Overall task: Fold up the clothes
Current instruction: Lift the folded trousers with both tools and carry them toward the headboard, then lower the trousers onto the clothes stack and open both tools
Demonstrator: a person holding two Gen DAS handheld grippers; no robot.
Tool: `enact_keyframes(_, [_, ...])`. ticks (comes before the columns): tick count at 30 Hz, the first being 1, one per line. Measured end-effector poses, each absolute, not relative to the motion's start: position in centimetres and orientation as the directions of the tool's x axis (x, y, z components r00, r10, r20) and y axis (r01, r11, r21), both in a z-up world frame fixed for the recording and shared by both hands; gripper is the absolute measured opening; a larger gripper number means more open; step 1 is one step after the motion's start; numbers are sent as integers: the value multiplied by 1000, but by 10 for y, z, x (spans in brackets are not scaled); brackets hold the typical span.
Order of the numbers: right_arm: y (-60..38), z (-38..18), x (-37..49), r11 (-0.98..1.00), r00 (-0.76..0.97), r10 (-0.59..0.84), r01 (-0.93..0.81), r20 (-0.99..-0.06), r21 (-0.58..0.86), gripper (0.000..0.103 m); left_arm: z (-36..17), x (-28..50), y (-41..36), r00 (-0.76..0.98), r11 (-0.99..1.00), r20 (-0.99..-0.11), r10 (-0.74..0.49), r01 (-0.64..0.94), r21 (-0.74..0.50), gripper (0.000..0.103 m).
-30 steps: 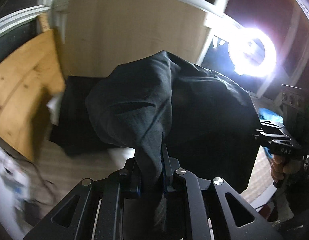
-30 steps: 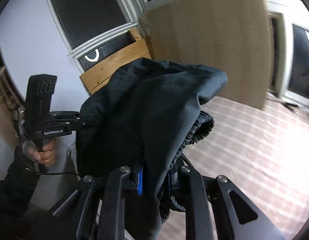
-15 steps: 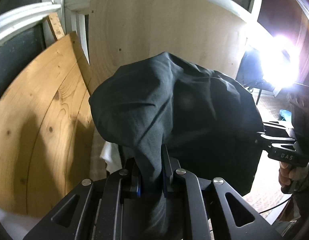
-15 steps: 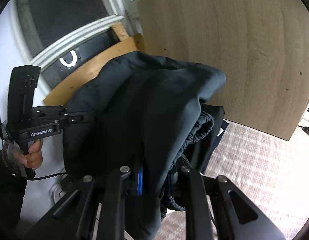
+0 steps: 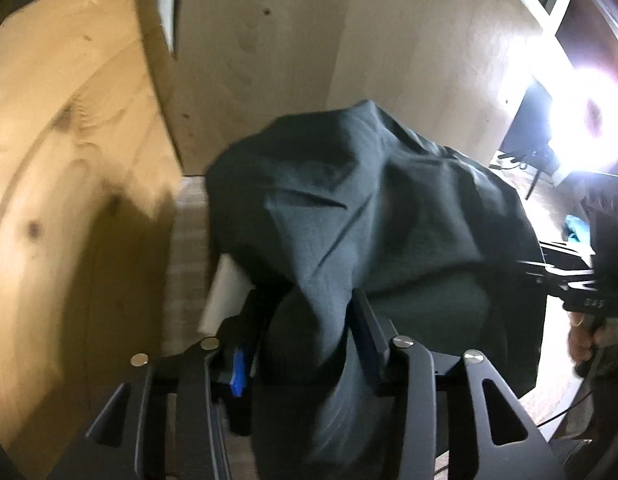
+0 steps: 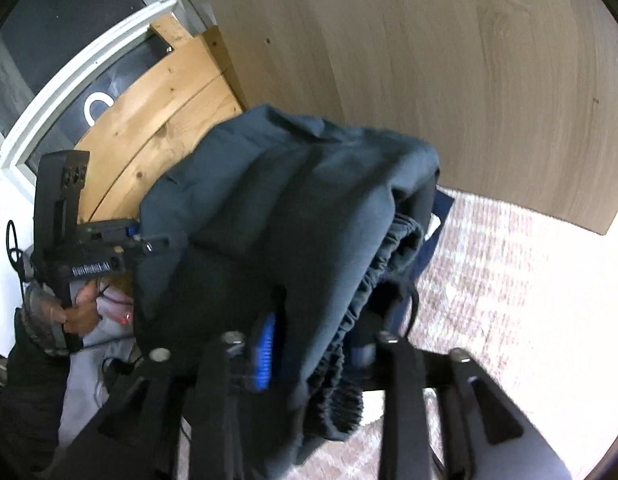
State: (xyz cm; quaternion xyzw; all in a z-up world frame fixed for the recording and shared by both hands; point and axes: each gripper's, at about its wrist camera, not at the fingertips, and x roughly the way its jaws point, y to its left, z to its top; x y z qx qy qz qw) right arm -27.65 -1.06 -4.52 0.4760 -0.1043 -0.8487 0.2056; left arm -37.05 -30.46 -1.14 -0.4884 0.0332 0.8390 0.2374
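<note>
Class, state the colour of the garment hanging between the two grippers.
Dark blue-grey, plain and unpatterned. The garment shows best in the right wrist view.

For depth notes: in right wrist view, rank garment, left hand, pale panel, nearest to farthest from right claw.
1. Garment, between the jaws of the right claw, which just opened.
2. Left hand, lower left.
3. Pale panel, behind, upper right.

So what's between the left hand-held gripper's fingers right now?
A bunched fold of the dark garment lies between the left hand-held gripper fingers, whose jaws have just been opening; the left wrist view shows it.
</note>
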Motion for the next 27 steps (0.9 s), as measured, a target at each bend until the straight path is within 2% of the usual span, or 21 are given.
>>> enact_keyframes(4, [15, -20, -247, -914, -513, -405, 240, -757, 326, 38, 19, -345, -318, -533, -917, -803, 267, -396, -42, 43])
enact_keyframes(6, [16, 0, -246, -928, -570, -373, 241, -732, 284, 38, 32, -337, -323, -588, -927, -774, 235, -376, 4, 39])
enact_keyframes(9, [6, 24, -251, -926, -627, -375, 282, -683, 250, 38, 37, -346, -325, -604, -915, -738, 301, -400, -46, 39])
enact_keyframes(13, [-25, 20, -284, -898, -619, -434, 354, -654, 260, 38, 17, -377, -308, -553, -895, -755, 353, -434, -101, 39])
enact_keyframes(17, [-36, -26, -314, -929, -560, -350, 313, -751, 199, 38, -6, -397, -294, -535, -922, -804, 261, -385, -44, 40])
enact_keyframes(19, [-21, -44, -321, -936, -534, -339, 270, -775, 225, 38, -13, -410, -298, -501, -931, -820, 275, -351, -98, 40])
enact_keyframes(20, [-11, -47, -320, -934, -531, -354, 248, -770, 258, 38, -13, -414, -301, -501, -935, -818, 281, -336, -116, 40])
enact_keyframes(23, [15, -37, -318, -932, -552, -361, 192, -751, 307, 39, 6, -415, -299, -568, -947, -789, 235, -317, -53, 37])
enact_keyframes(27, [12, -11, -328, -924, -609, -380, 220, -696, 313, 39, 27, -419, -281, -572, -918, -758, 313, -386, -88, 37])
